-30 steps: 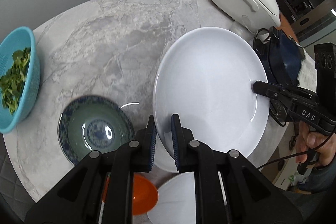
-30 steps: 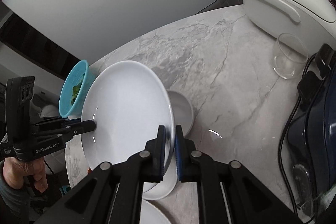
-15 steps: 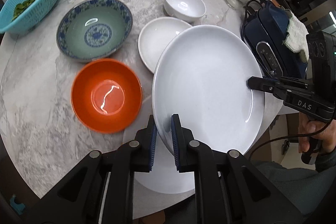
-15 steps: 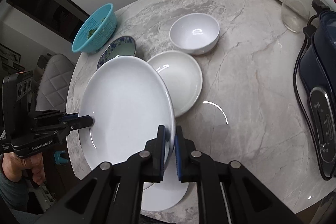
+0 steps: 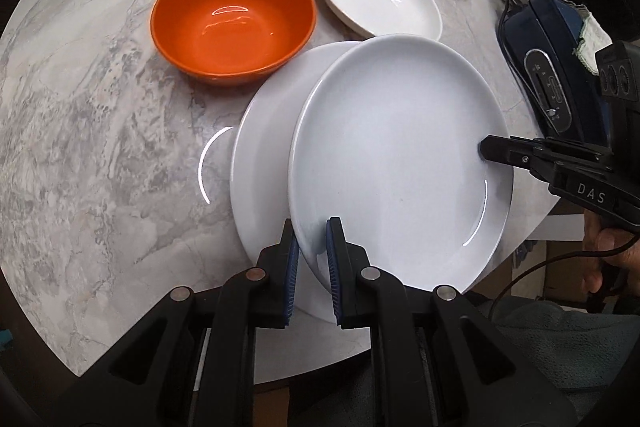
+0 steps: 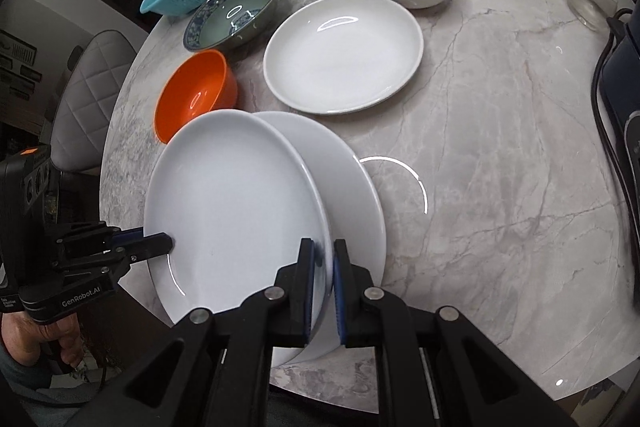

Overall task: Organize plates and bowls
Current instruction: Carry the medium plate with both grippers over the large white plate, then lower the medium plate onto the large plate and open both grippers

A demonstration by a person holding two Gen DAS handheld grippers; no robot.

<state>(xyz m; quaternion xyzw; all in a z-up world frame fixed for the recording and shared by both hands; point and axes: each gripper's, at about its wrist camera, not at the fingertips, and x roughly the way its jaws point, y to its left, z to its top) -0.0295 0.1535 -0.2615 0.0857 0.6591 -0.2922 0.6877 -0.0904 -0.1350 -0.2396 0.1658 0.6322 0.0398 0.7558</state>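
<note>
Both claws (image 5: 311, 235) (image 6: 323, 254) pinch plate (image 5: 400, 155), seemingly above another (image 5: 264, 155).

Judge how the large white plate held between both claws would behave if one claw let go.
The large white plate looks rigid and glossy, so it would probably slip or pivot in the remaining claw. The left claw and right claw pinch only thin rim. It looks ceramic, so a drop onto the lower plate could chip it.
</note>
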